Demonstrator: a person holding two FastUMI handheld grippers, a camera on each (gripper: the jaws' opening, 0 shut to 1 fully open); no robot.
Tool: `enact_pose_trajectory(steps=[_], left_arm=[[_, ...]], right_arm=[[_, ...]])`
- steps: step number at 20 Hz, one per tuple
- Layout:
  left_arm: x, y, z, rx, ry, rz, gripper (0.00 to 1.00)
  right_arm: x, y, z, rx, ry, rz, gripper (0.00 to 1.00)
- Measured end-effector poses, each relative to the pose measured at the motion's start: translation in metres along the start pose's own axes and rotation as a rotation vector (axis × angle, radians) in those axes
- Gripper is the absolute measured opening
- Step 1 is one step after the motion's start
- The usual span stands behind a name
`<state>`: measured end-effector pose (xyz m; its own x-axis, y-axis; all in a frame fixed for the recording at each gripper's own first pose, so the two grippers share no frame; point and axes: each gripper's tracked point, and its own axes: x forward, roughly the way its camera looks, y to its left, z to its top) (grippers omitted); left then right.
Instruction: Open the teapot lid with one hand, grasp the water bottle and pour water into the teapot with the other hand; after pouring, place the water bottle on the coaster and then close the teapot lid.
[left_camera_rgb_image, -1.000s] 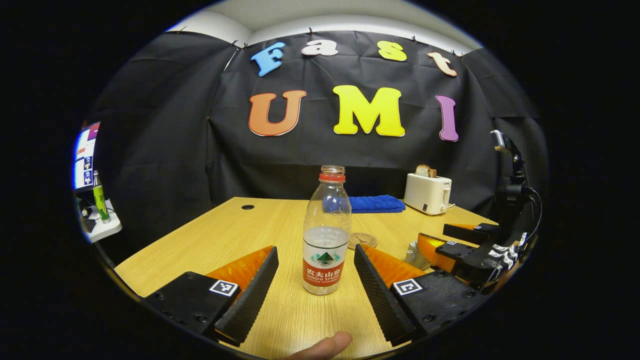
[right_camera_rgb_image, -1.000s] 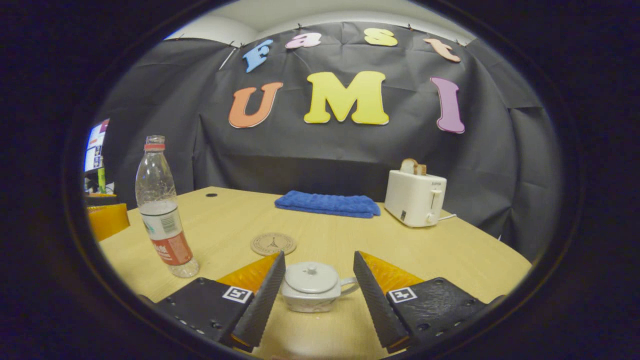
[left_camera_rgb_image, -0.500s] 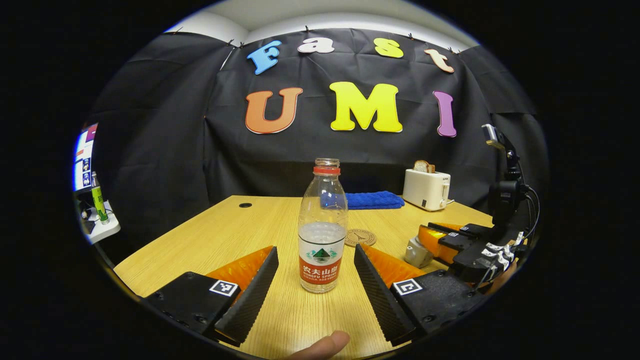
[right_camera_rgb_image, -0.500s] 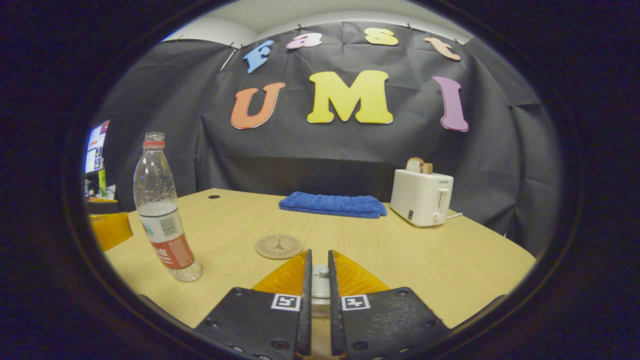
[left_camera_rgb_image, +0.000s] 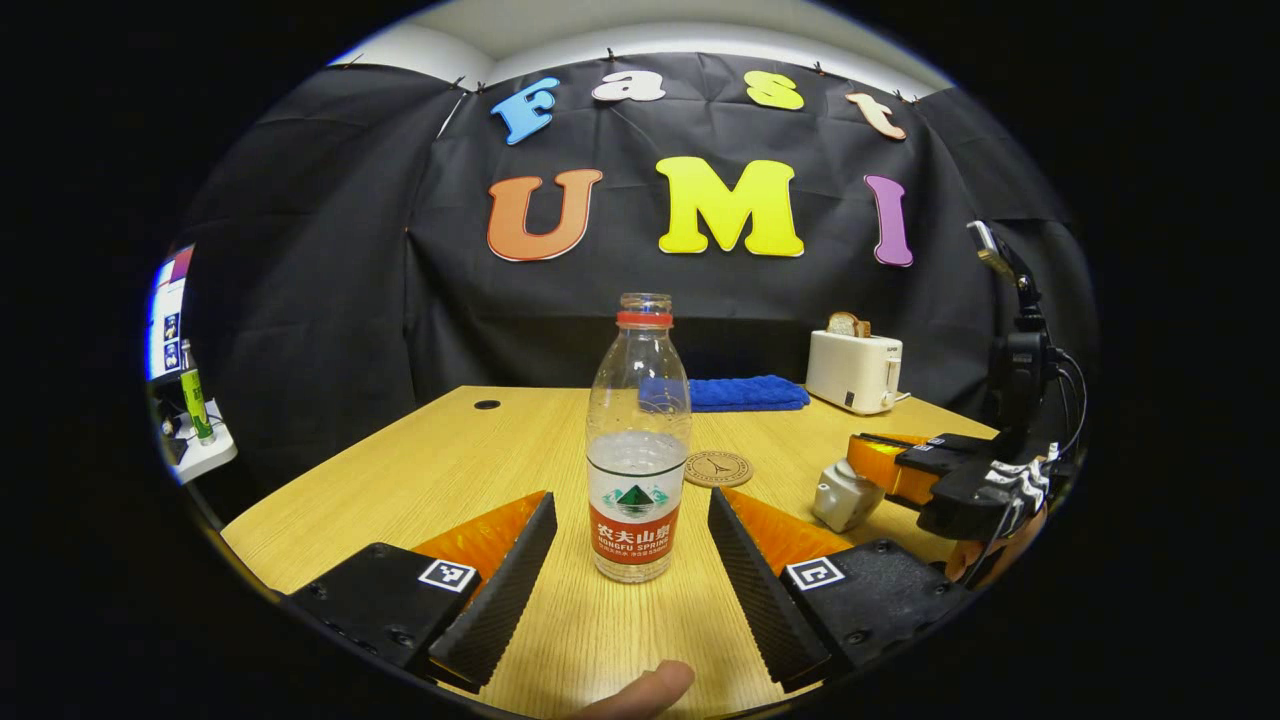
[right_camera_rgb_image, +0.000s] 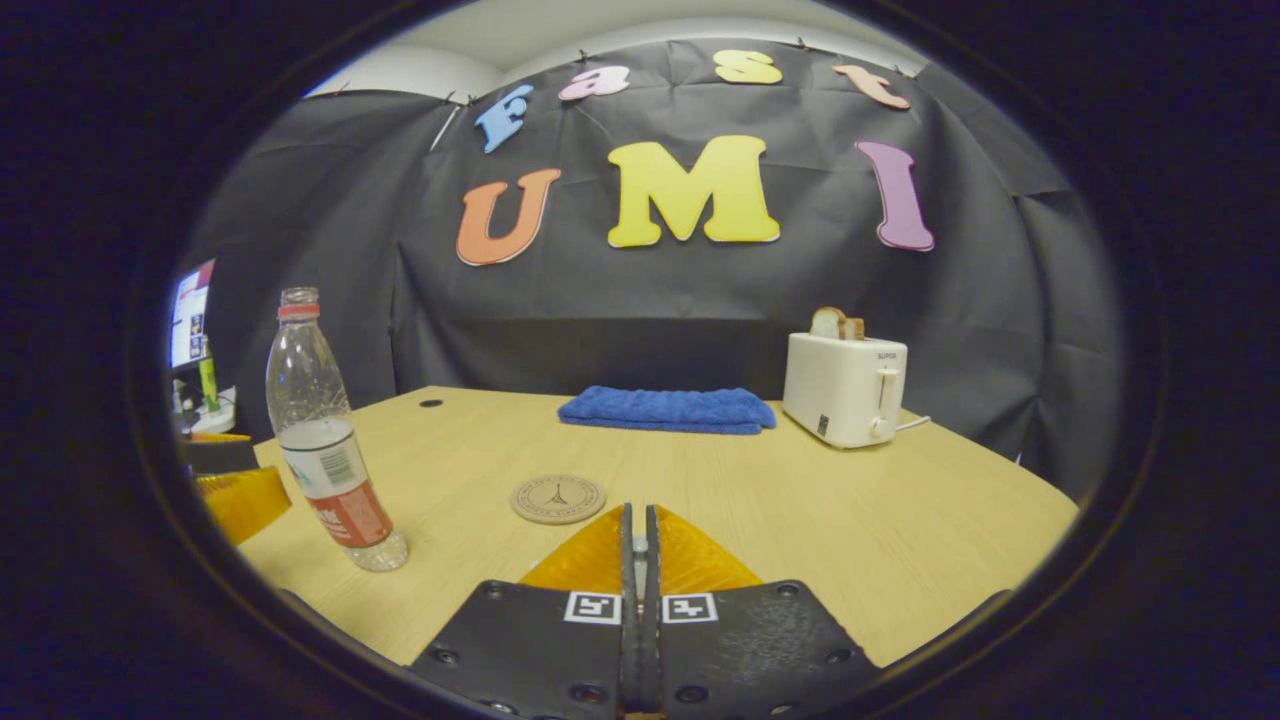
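A clear water bottle (left_camera_rgb_image: 638, 440) with a red label and no cap stands upright on the table between the fingers of my left gripper (left_camera_rgb_image: 630, 498), which is open and does not touch it. In the right gripper view the bottle (right_camera_rgb_image: 320, 440) stands at the left. My right gripper (right_camera_rgb_image: 638, 510) is shut, with a sliver of the teapot lid's knob showing between its fingers. In the left gripper view the right gripper (left_camera_rgb_image: 868, 460) sits on top of the small white teapot (left_camera_rgb_image: 838, 497). A round coaster (left_camera_rgb_image: 718, 468) (right_camera_rgb_image: 558, 498) lies behind the bottle.
A folded blue towel (right_camera_rgb_image: 668, 410) and a white toaster (right_camera_rgb_image: 845, 388) holding bread stand at the back of the wooden table (right_camera_rgb_image: 900, 520). A person's fingertip (left_camera_rgb_image: 640, 690) shows at the bottom edge of the left gripper view. A shelf with a green bottle (left_camera_rgb_image: 192, 392) stands off the table's left.
My right gripper closed from open onto the teapot lid's knob and has risen a little. My left gripper stayed open around the bottle, shifting only slightly.
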<state>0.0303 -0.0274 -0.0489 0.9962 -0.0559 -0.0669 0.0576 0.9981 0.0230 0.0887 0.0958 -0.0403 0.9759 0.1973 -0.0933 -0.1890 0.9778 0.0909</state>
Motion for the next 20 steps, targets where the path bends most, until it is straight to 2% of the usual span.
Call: enact_pose_trajectory(steps=[3,5,9,10,11,14,20], left_arm=[[0.002,-0.009,-0.001,-0.004,-0.024,-0.034,0.97],[0.009,-0.010,0.000,-0.002,-0.051,-0.040,0.96],[0.024,-0.005,-0.003,0.002,-0.052,-0.020,0.96],[0.029,-0.004,-0.005,-0.005,-0.045,-0.017,1.00],[0.034,-0.002,-0.003,-0.008,-0.050,-0.015,0.96],[0.050,-0.007,-0.004,-0.039,-0.051,-0.043,0.96],[0.065,-0.004,0.015,-0.009,-0.118,-0.022,0.96]], right_arm=[[-0.003,0.000,0.005,0.004,0.012,0.037,0.00],[-0.011,-0.006,0.017,-0.019,-0.032,0.032,0.00],[-0.024,-0.009,0.027,-0.069,-0.097,0.046,0.00],[-0.026,-0.010,0.028,-0.073,-0.109,0.052,0.00],[-0.029,-0.010,0.028,-0.077,-0.119,0.055,0.00],[-0.034,-0.023,0.034,-0.079,-0.158,0.026,0.00],[-0.033,-0.044,0.027,-0.058,-0.146,0.021,0.00]])
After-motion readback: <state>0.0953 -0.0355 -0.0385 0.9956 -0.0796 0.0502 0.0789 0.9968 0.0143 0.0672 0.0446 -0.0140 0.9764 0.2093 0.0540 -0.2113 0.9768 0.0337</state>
